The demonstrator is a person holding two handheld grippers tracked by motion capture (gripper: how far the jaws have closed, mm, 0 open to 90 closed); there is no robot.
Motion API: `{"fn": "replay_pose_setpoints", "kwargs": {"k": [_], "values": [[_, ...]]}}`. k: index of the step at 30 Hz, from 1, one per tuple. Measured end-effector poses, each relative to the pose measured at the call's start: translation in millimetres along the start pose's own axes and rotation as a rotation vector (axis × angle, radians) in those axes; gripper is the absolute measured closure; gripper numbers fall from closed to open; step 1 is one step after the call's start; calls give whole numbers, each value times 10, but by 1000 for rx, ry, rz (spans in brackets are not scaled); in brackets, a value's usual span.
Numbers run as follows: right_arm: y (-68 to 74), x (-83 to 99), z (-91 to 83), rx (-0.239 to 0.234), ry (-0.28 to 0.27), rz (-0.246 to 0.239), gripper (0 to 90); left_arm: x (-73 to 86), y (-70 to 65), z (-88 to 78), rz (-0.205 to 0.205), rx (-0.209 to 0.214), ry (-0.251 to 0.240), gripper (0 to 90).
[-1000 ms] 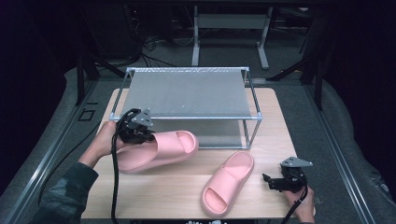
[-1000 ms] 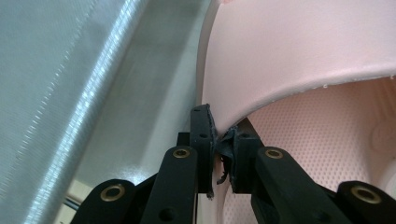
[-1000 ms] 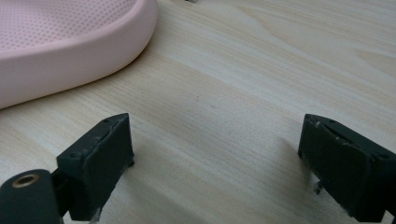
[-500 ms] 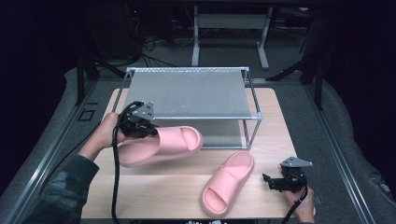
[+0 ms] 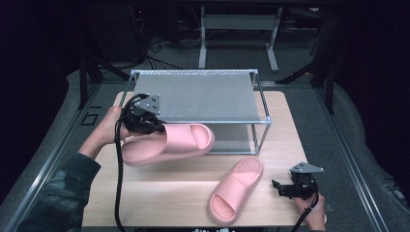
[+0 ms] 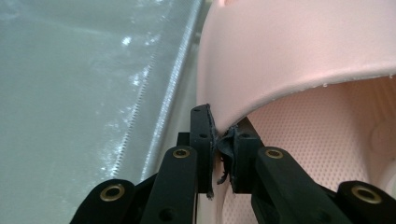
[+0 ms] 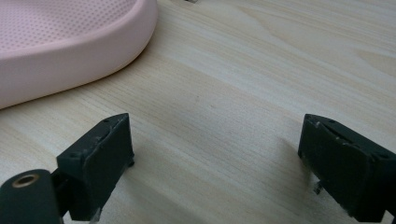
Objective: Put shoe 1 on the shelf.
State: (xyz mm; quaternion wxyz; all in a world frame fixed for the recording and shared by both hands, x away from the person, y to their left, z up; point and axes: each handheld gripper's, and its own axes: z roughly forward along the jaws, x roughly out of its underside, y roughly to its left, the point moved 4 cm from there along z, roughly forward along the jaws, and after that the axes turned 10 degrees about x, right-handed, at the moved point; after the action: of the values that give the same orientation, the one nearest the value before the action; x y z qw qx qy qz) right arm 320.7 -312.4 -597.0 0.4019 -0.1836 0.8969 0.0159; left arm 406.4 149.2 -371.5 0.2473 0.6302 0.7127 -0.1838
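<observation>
left gripper: clamped on strap edge of pink slide sandal, held above counter left side, before wire shelf rack | right gripper: jaws apart, empty, front-right corner | second pink sandal: flat, front centre

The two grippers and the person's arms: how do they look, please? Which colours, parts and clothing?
Both the left gripper and the right gripper are black, each topped by a grey three-cornered plate. A black cable trails from the left one. Their jaws are black linkage bars with brass-coloured pivot rings and blocky pads. The left arm wears a dark mottled sleeve.
</observation>
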Motion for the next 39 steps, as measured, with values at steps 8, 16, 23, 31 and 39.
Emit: {"fn": "replay_pose_setpoints", "kwargs": {"k": [8,16,23,31,39], "values": [[0,0,0,0,0,0,98,-135,88,-123,-66,-53,-38,833],[0,0,0,0,0,0,98,-242,202,-193,-153,-115,-50,833],[0,0,0,0,0,0,98,-328,328,-233,-233,-172,-45,835],[1,-1,0,0,0,1,98,-434,505,-209,-342,-234,-62,835],[1,-1,0,-1,0,2,98,-514,704,-106,-462,-286,-66,835]]}}
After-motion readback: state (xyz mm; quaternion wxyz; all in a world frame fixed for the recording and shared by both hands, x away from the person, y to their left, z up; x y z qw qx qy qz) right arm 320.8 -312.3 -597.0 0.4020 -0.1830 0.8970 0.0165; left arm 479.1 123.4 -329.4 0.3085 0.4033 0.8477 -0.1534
